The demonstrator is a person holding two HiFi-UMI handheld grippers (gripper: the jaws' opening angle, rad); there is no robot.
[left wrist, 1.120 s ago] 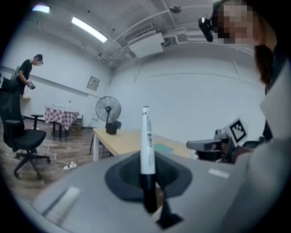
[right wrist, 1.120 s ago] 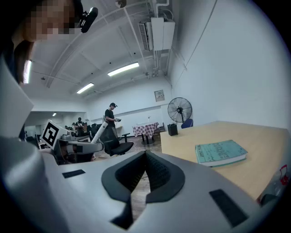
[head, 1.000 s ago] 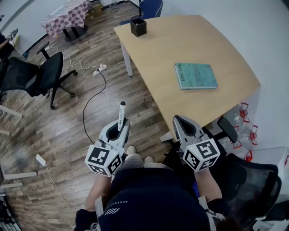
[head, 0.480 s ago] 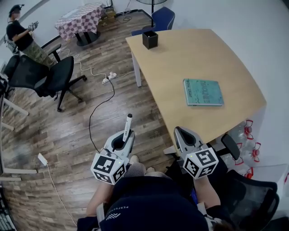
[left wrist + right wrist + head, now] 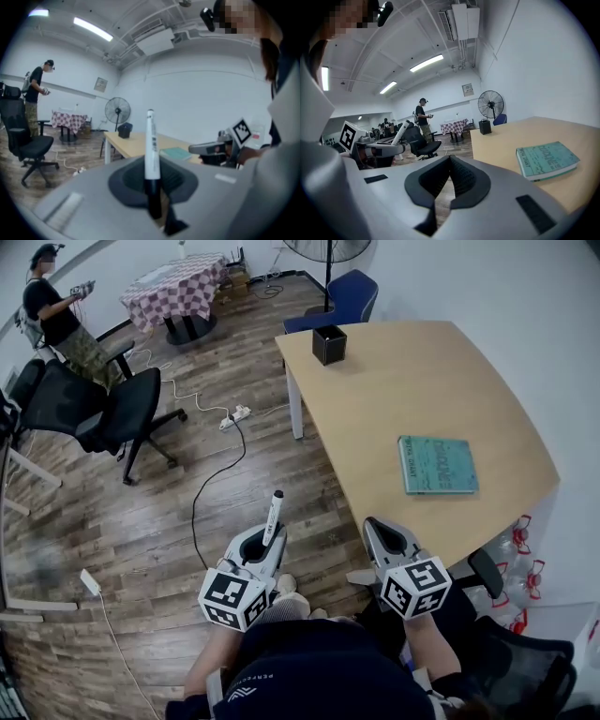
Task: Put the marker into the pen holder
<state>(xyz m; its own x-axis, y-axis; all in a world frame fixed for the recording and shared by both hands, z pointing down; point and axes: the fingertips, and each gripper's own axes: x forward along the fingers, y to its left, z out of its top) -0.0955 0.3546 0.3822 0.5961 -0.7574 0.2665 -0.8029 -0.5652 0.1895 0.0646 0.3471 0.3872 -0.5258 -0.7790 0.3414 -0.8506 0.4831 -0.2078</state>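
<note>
wear: navy top [image 5: 319, 671], white print at 7 o'clock | left gripper [image 5: 275, 536], right gripper [image 5: 373, 523]: grey shells, black-white marker cubes

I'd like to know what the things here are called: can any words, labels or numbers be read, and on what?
Nothing can be read with certainty.
Rectangular teal book: printed cover title, too blurred to read.
Slim white marker: dark print on its barrel, too blurred to read.
Person's dark shirt: white lettering, too small to read.
</note>
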